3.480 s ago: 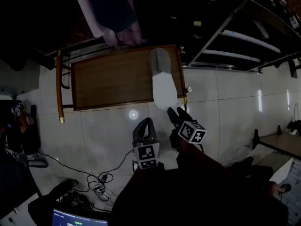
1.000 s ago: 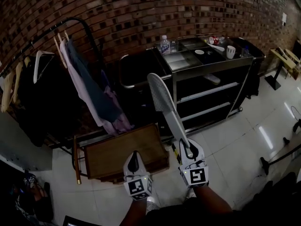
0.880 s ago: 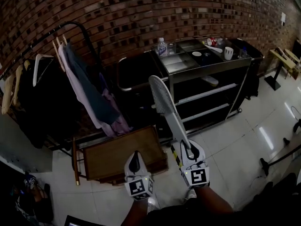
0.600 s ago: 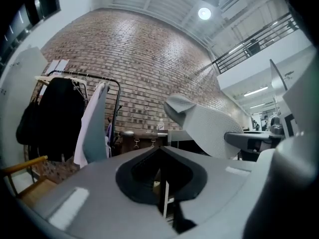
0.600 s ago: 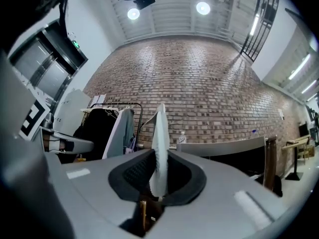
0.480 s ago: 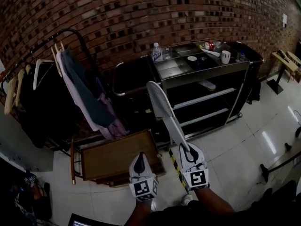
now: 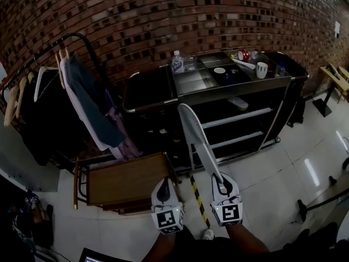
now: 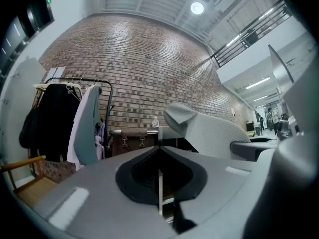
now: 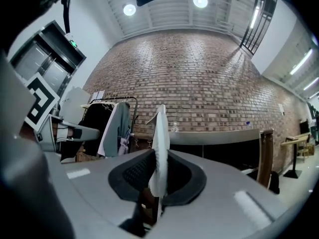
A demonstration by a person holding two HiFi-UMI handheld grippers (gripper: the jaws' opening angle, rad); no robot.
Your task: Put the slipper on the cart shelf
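Note:
The white slipper stands almost on end, toe up, its heel pinched in my right gripper, which is shut on it. The toe overlaps the front of the black cart, whose metal shelves show behind it. In the right gripper view the slipper's thin edge rises between the jaws of the right gripper, with the cart top beyond. My left gripper hangs shut and empty to the slipper's left. In the left gripper view the left gripper has its jaws together, and the slipper shows to their right.
A bottle, cups and small items sit on the cart top. A pale object lies on the upper shelf. A clothes rack stands left, a low wooden table below it. A black-and-yellow bar lies on the floor.
3.5 s ago the slipper lay on the wooden table. Over the last second it has stayed in my right gripper, and its toe has shifted right onto the cart's front.

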